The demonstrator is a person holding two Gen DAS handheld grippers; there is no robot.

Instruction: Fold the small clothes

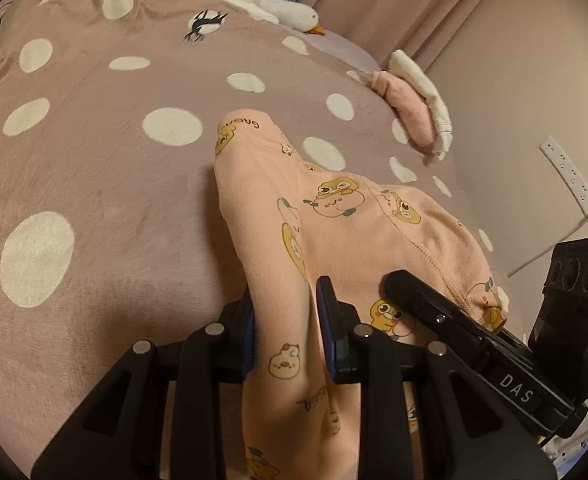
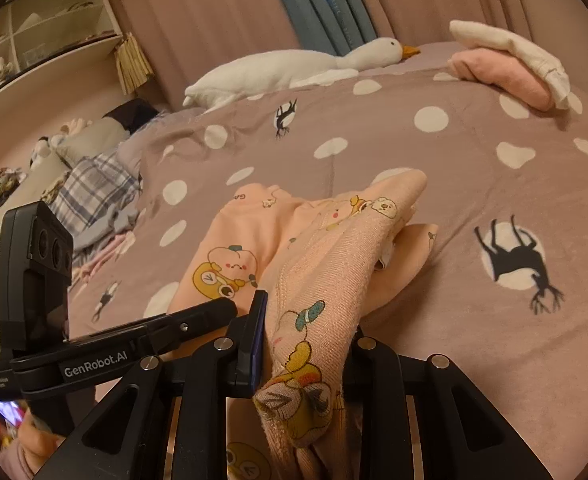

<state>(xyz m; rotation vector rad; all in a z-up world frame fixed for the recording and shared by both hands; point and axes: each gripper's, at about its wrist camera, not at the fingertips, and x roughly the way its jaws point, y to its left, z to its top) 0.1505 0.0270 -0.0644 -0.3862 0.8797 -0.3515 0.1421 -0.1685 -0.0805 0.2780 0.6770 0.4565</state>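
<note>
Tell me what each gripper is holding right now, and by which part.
Both hold the peach cartoon-print garment. The left gripper pinches a raised fold of it; the right gripper clamps a bunched hem edge, inside-out fabric showing.

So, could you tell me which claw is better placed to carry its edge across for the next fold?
Probably the right claw: its bunched edge of the peach garment already lifts.

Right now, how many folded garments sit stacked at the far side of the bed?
2: a pink folded garment lies on the bedspread, and a white folded garment rests on top of it. Others could be hidden beneath.
</note>
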